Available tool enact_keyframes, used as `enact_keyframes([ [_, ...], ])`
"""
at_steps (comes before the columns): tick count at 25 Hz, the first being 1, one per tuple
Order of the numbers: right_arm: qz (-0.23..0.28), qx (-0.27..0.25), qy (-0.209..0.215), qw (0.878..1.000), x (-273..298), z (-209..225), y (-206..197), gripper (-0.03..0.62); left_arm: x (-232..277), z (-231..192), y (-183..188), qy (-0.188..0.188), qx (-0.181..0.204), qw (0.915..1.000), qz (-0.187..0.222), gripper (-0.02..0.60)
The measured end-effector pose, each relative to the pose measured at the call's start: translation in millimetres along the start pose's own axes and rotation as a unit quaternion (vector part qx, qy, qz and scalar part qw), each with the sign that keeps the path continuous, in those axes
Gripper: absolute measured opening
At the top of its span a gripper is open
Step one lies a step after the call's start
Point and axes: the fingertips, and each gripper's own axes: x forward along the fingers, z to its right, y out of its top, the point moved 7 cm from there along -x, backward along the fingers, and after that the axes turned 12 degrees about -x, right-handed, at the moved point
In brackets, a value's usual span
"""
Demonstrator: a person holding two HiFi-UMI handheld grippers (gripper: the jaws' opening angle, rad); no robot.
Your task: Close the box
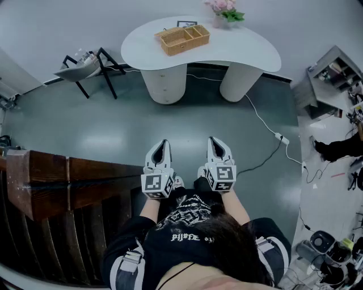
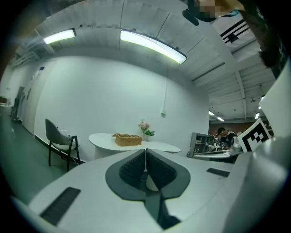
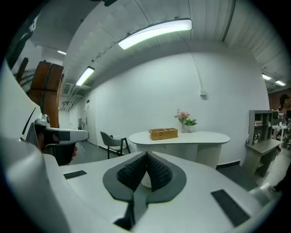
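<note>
A woven, compartmented box (image 1: pixel 182 39) sits on a white rounded table (image 1: pixel 244 54) far across the room. It also shows small in the left gripper view as the box (image 2: pixel 128 139) and in the right gripper view as the box (image 3: pixel 163 134). My left gripper (image 1: pixel 163 143) and right gripper (image 1: pixel 213 140) are held side by side close to my body, well short of the table. Both point roughly level toward it. The left gripper (image 2: pixel 145 153) has its jaws together with nothing between them. So does the right gripper (image 3: pixel 147 155).
Pink flowers in a pot (image 1: pixel 226 11) stand at the table's far edge. A dark chair (image 1: pixel 85 67) is to the left, and a wooden rail (image 1: pixel 57 181) is close on my left. A white cable (image 1: pixel 266 126) crosses the grey floor. Shelves (image 1: pixel 332 79) stand at the right.
</note>
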Motion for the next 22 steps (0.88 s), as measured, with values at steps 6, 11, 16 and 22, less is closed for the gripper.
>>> enact_keyframes([
  [6,0.013,0.023,-0.014,1.000,-2.2,-6.3,3.9,0.025,-12.2,-9.8,1.7,-0.008,0.004,1.0000,0.003,0.025],
  [11,0.016,0.018,-0.003,1.000,4.3,-20.4,8.7,0.025,-18.7,-22.6,6.6,-0.002,-0.003,1.0000,0.007,0.025],
  [16,0.018,0.010,0.034,0.999,27.7,-25.8,16.4,0.025,-3.4,-30.1,8.1,0.002,-0.003,1.0000,-0.001,0.026],
  [22,0.017,-0.004,0.061,0.998,62.7,-5.4,16.2,0.025,38.1,-26.6,9.4,0.004,0.000,1.0000,0.002,0.025],
])
